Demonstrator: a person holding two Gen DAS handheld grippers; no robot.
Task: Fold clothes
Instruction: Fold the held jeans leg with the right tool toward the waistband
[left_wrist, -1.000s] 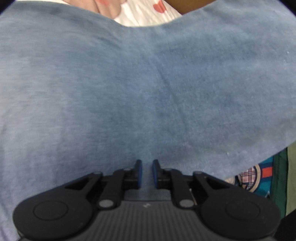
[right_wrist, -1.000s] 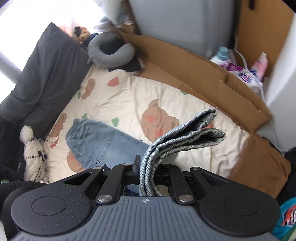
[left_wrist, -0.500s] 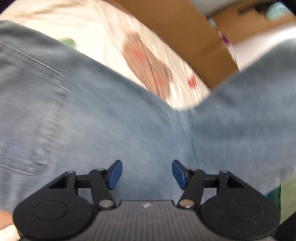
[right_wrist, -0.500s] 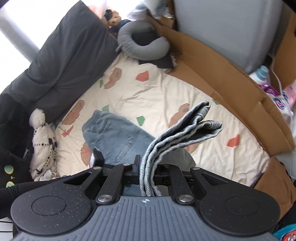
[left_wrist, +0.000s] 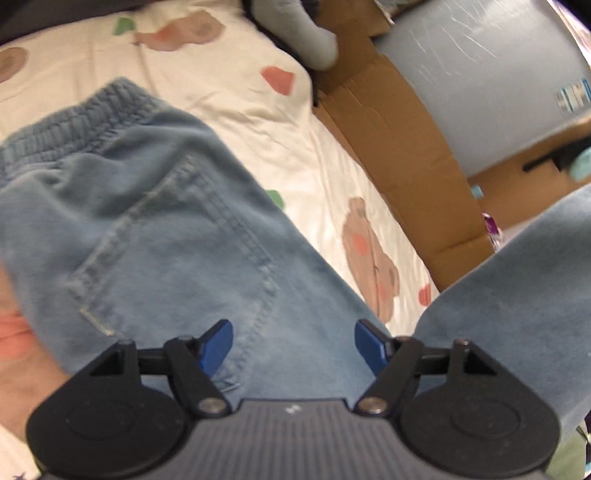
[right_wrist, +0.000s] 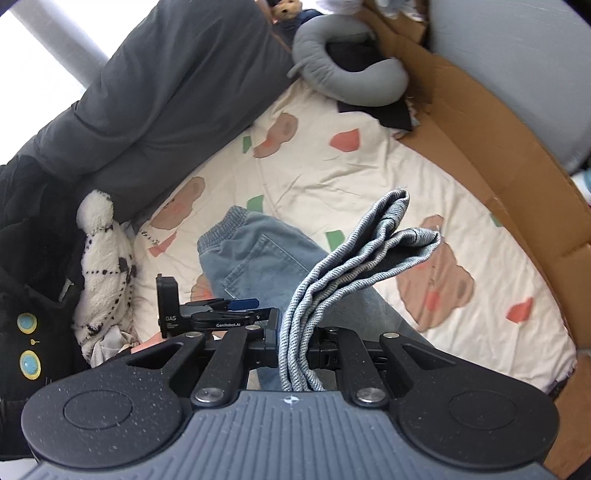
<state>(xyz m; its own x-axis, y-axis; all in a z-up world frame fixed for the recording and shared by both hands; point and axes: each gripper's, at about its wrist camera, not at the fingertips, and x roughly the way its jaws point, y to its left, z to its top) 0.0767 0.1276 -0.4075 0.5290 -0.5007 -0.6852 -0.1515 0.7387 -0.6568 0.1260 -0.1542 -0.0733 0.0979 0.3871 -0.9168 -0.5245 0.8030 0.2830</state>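
Observation:
Light blue jeans (left_wrist: 177, 236) lie on the bear-print sheet (left_wrist: 229, 85), elastic waistband away from me and a back pocket facing up. My left gripper (left_wrist: 293, 343) hovers just over the seat of the jeans; its jaws are opening and the blue pads (left_wrist: 218, 343) touch no cloth. It also shows in the right wrist view as the left gripper (right_wrist: 236, 306), low beside the jeans (right_wrist: 258, 258). My right gripper (right_wrist: 299, 354) is shut on the bunched trouser-leg ends (right_wrist: 369, 251), which stick up above the bed. The raised leg (left_wrist: 517, 295) hangs at the right.
Brown cardboard (right_wrist: 480, 122) lines the bed's far side, with a grey neck pillow (right_wrist: 351, 74) at its end. A dark grey duvet (right_wrist: 166, 92) and a white plush toy (right_wrist: 103, 266) border the left. A hand (left_wrist: 14, 332) shows at the left edge.
My left gripper let go of the denim, opened wide and drew back, so the waistband and pocket came into view. The right gripper carried the leg ends across the bed, still shut.

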